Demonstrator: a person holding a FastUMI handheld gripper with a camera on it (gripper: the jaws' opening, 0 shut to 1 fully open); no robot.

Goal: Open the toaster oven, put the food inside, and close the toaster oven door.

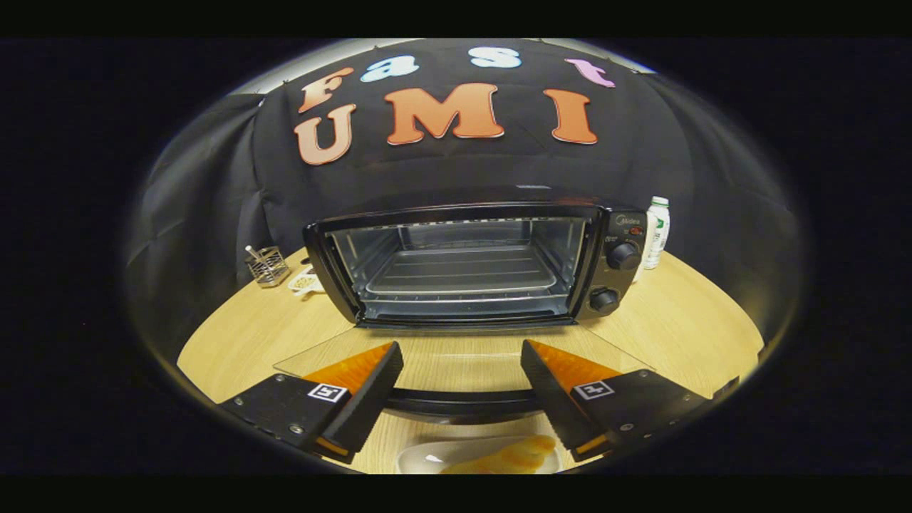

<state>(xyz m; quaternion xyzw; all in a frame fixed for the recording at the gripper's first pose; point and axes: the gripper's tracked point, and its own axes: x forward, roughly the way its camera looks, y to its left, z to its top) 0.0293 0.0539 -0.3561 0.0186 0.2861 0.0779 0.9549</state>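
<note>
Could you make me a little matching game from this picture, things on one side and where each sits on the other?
1. glass door
2. white bottle
3. wire basket
4. food dish

a. right of the toaster oven
b. left of the oven
c. folded down flat, ahead of the open gripper
d. on the table below the fingers

Pairs: 1-c, 2-a, 3-b, 4-d

the toaster oven (463,267) gapes open, its rack bare, so the cavity gives free passage. its glass door (456,360) lies flat ahead of the spread fingers of the gripper (462,363), handle between them. a wire basket (267,266) and a bottle (656,231) flank the oven, well aside.
</note>
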